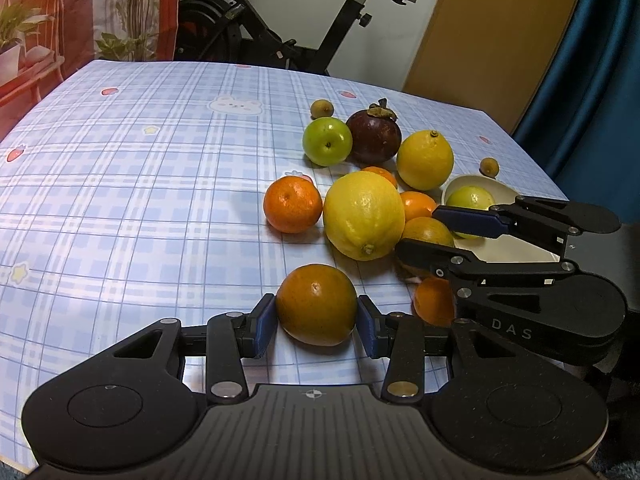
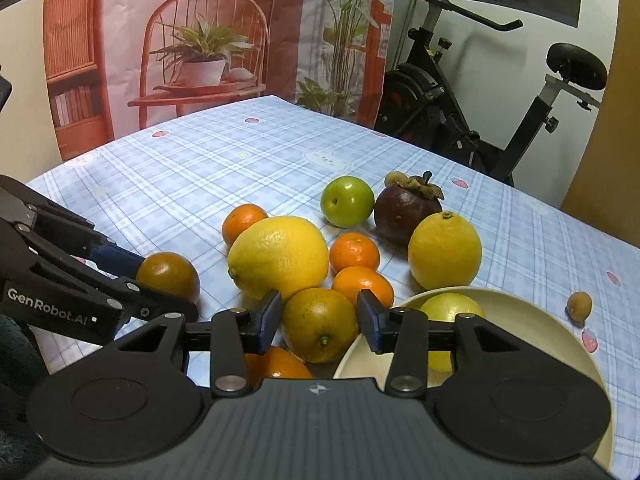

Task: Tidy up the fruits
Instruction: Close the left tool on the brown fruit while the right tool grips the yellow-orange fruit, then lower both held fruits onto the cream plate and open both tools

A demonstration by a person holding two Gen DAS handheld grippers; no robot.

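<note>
Left gripper [image 1: 317, 322] clamps one dark orange [image 1: 316, 305]; right gripper [image 2: 318, 320] seemingly pinches another [image 2: 319, 325]; two lemons [image 2: 279, 258] nearby.

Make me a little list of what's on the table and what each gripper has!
table: blue checked cloth
plate: cream plate, one yellow-green fruit in it
loose fruit: two lemons, green apple, mangosteen, several oranges, two tiny brown fruits
left gripper: pads against a dark orange
right gripper: around a greenish orange; touching or not, cannot tell
</note>
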